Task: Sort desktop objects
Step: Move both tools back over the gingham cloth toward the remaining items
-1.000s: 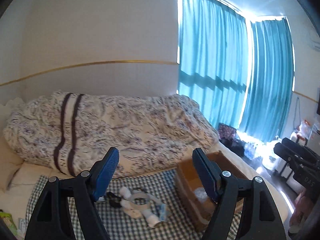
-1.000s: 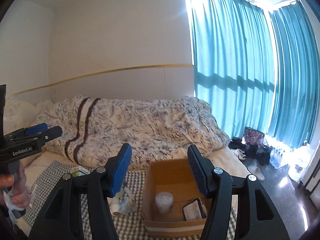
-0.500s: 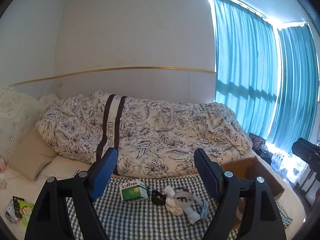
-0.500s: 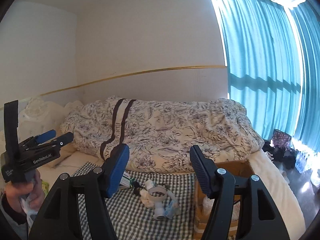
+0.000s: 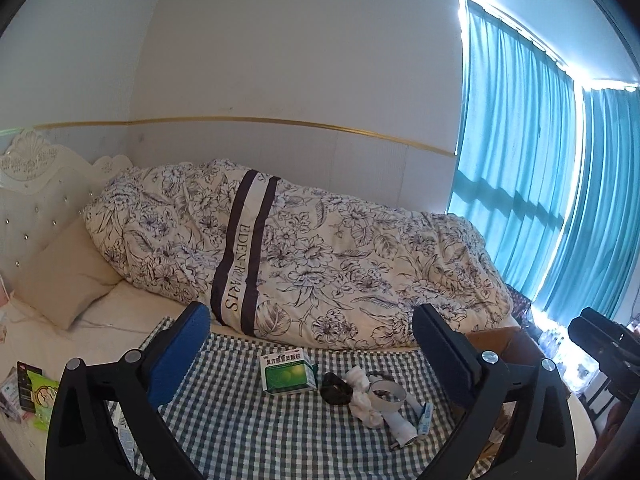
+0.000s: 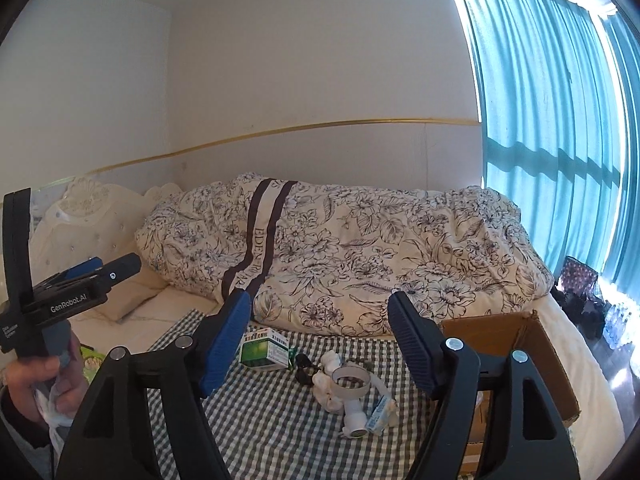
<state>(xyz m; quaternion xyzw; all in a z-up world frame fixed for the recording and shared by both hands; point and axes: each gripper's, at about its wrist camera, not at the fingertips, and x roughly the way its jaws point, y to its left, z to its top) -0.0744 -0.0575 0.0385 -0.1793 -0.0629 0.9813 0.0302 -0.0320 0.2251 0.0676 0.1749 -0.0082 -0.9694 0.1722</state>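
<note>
both grippers, left gripper (image 5: 310, 350) and right gripper (image 6: 320, 336), hover with fingers spread and empty above the checked cloth (image 5: 256, 424). left to right: green-and-white cardboard medicine box (image 5: 286, 373), white clutter, open brown cardboard box (image 6: 516, 344). next probably means descending on the medicine box.

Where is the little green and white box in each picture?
Left wrist view: the green and white box sits low in the middle on the checked cloth, between the open fingers of the left hand-held gripper.
Right wrist view: the box lies lower left of centre, beside the left finger of the right hand-held gripper.
Shared landmark: the white tape ring, to the box's right.
</note>
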